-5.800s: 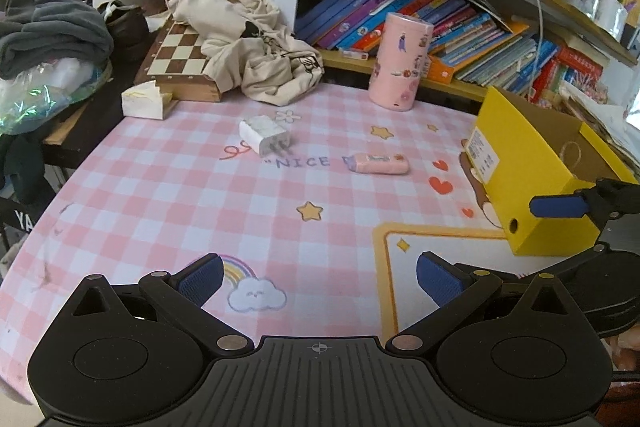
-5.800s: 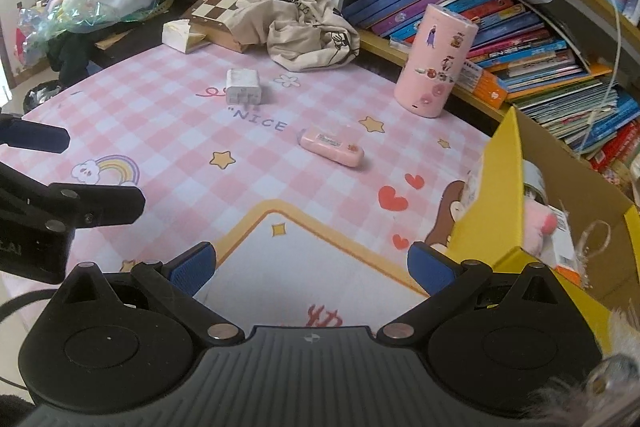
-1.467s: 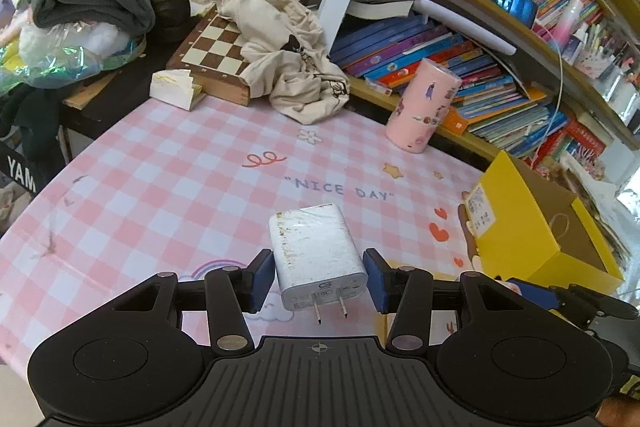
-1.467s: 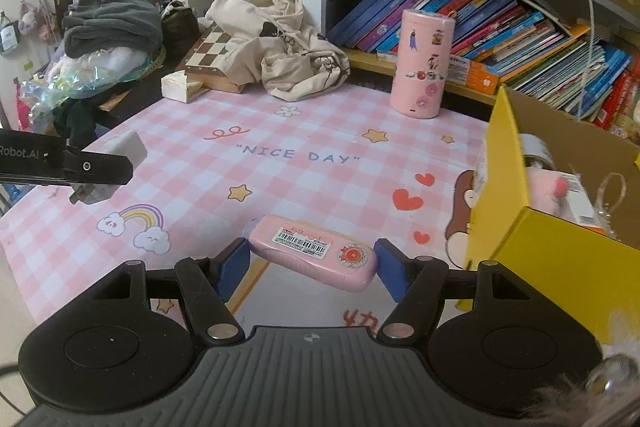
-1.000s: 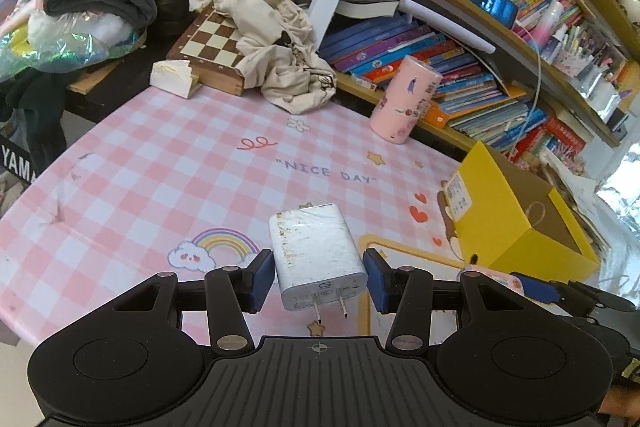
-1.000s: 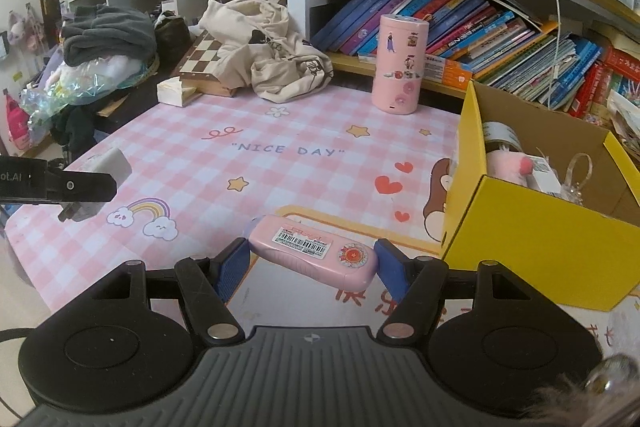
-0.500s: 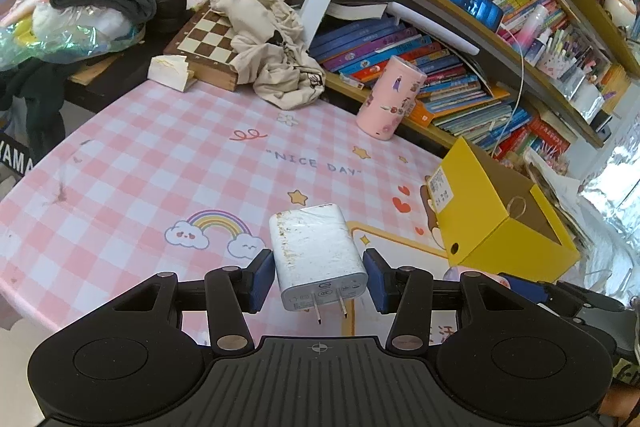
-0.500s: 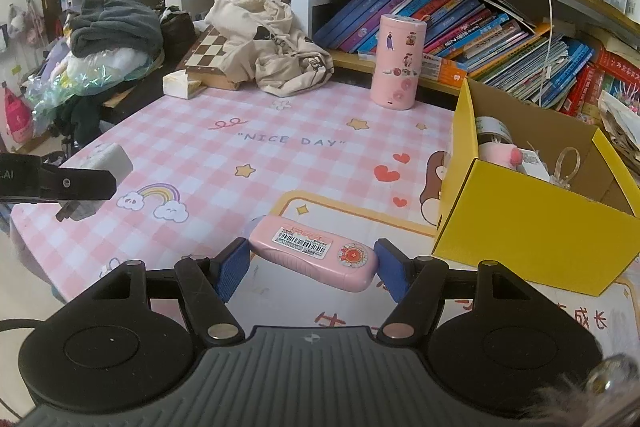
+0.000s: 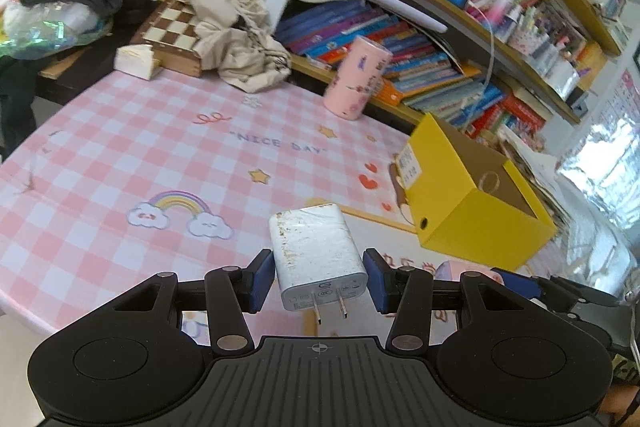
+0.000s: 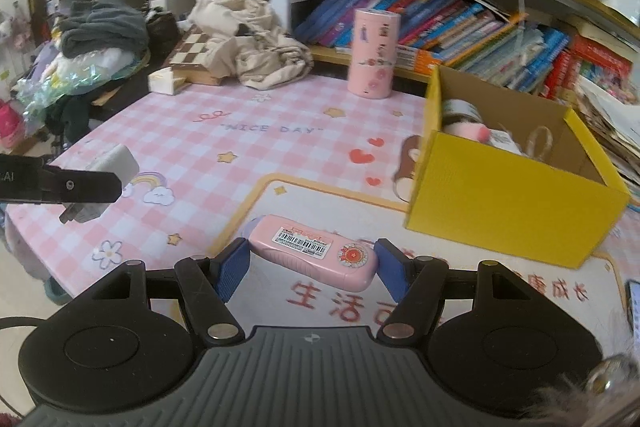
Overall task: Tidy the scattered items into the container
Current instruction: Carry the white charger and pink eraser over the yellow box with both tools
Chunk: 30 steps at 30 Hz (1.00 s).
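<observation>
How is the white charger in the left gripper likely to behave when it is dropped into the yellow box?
The white charger looks rigid and boxy, so it probably won't roll. Its smooth shell could slip between the left gripper pads. Its exposed prongs might snag items already inside the yellow box.

- The pink checked cloth [image 9: 120, 147] on the desk reads "NICE DAY" in capitals, between quotation marks, seen from both wrist views.
- Large red Chinese characters are printed on the cloth's white panel [image 10: 320, 211]; "生活" can be made out near the bottom, with more to the right.
- The pink case [image 10: 314, 251] carries a barcode sticker; its digits are too small to read.
- The left hand-held gripper [image 10: 60, 183] shows the letters "AI" at the frame edge.
</observation>
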Motion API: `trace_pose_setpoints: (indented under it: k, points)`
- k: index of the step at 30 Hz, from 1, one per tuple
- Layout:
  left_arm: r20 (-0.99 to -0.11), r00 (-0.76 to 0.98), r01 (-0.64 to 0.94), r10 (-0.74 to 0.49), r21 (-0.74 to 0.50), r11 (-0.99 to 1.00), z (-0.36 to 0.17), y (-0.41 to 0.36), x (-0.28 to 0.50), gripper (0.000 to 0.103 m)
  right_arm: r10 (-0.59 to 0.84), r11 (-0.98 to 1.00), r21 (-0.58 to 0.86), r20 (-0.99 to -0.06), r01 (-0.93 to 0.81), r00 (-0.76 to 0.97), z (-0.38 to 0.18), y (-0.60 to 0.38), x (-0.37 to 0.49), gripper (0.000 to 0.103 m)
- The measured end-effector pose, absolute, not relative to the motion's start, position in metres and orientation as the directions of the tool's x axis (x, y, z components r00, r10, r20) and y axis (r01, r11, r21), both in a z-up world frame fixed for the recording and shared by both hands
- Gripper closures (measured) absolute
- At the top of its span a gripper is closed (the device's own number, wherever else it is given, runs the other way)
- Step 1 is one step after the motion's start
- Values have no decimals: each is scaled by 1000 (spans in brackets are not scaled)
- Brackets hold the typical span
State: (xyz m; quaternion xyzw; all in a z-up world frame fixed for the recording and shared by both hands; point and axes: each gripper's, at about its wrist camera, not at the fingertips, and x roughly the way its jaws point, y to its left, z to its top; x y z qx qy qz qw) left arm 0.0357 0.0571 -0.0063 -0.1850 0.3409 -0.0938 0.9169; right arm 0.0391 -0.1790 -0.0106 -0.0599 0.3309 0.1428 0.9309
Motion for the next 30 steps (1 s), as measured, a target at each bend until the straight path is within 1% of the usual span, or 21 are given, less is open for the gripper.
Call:
trace_pose_setpoints:
  k: [19, 30]
  points:
    - [-588, 673, 225, -448, -415, 882, -11, -1, 52, 56, 74, 994, -17, -642, -111, 763, -12, -239, 16, 37]
    - [-586, 631, 308, -508, -412, 858, -10, -33, 58, 56, 8, 999, -21, -644, -27, 765, -11, -269, 5, 37]
